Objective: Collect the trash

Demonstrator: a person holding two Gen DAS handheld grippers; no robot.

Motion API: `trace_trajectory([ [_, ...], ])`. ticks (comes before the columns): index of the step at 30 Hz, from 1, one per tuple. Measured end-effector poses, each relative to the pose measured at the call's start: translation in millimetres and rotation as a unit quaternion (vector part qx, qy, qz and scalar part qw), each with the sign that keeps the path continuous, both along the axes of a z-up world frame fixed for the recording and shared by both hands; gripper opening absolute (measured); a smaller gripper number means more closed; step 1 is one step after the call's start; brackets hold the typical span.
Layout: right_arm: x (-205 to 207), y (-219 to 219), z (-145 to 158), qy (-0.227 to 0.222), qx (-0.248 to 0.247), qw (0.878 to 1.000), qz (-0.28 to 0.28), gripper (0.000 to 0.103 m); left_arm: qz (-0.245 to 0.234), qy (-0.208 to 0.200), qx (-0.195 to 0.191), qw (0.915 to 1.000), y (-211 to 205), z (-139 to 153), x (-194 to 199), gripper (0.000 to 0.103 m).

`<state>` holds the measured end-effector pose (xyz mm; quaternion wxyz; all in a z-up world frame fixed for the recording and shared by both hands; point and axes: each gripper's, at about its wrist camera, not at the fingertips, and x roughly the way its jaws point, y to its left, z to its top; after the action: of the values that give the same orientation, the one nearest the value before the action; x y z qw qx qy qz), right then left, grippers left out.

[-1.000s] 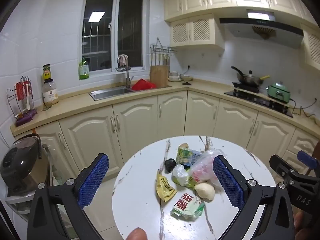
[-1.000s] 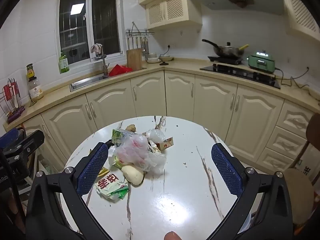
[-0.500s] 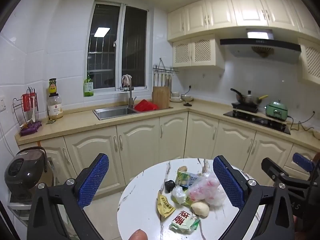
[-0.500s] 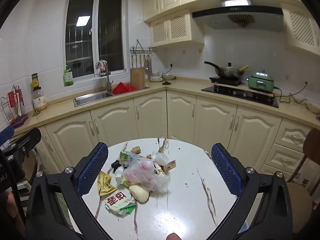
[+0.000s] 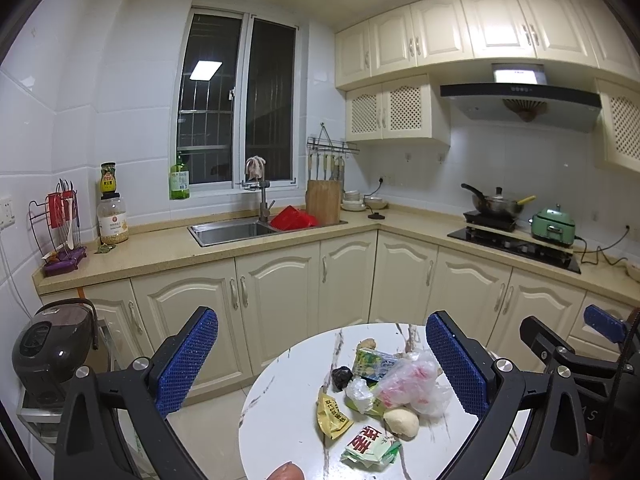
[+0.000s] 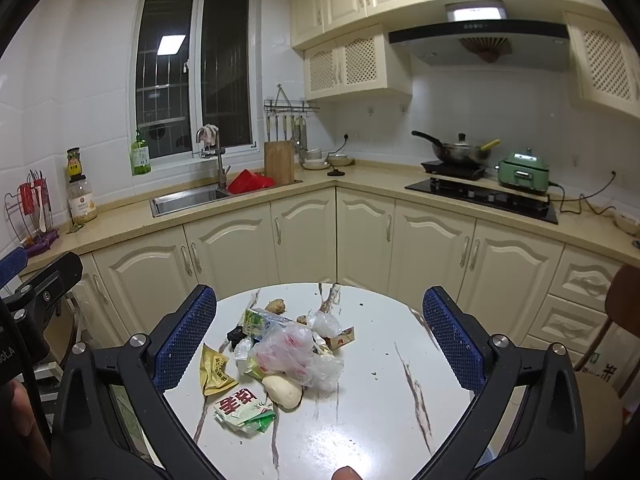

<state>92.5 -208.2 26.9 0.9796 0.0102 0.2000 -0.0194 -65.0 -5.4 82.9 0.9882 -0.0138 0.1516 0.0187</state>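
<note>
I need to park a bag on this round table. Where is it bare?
The table's right half is bare, from the clear plastic bag out to the right rim. The near edge is also free. The left-centre is crowded: yellow packet, red-lettered wrapper and green carton.

- The round bench (image 6: 360, 412) is white with brown marble veins.
- The right hand-held gripper (image 6: 320, 336) has blue, dotted pads (image 6: 448, 332) on a black frame.
- One wrapper (image 6: 216, 370) is yellow.
- Another wrapper (image 6: 244, 410) is white and green with red characters.
</note>
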Motion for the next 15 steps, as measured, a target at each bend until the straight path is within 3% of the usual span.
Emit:
trace_trajectory([
  [15,5,6,6,-0.003,-0.010,1.000,0.010,0.103,0.000,-0.005,-0.003,1.0000,-1,-11,-2,0.102],
])
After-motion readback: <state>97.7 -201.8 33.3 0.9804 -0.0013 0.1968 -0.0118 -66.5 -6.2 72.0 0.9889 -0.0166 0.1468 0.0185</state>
